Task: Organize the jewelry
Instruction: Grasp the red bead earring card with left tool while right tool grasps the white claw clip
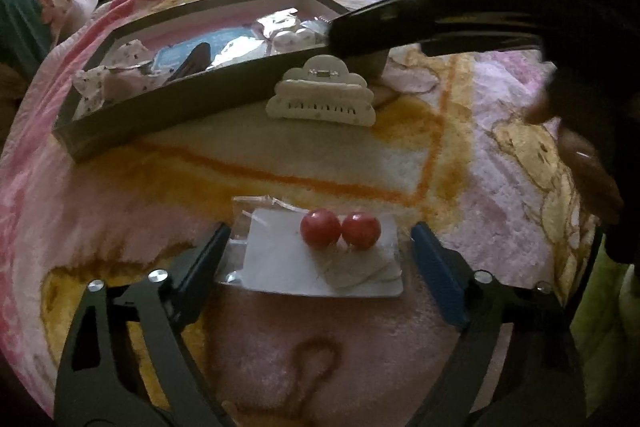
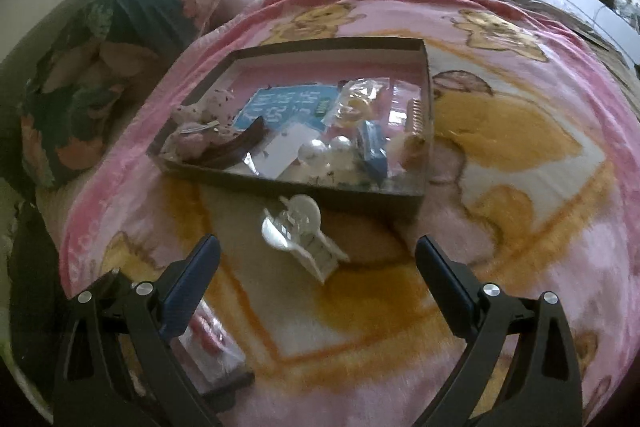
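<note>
Left gripper [image 1: 320, 239] angled down over packet of red bead earrings [image 1: 316, 251]; jaws apart, straddling packet, one blue pad just beside each short edge, not pressing. No grip yet. Packet flat on bed blanket [image 1: 320, 155], long axis crosswise, running pad to pad; two glossy round red beads [image 1: 340, 229] side by side on white card, clear crinkled plastic sleeve, small pale card tucked below. Closing across long axis likely to buckle thin card; beads the only firm part.

Right gripper [image 2: 318, 267] over white hair claw clip [image 2: 302, 239]; jaws wide apart, nothing between pads. Clip ahead of jaws, near centre, lying tilted on blanket, long axis slanting away toward upper left; hard moulded plastic, scalloped back, comb teeth. Right hand nearer clip, left hand nearer earrings.

Shallow dark-walled box [image 2: 296, 187] just beyond clip, pink-lined, already holding pearl-like beads, brown clip, blue card, bagged pieces. Blanket plush, pink and yellow, cartoon bear print; soft, yielding underlay.

Likely step: pinch, lift, carry into box.
</note>
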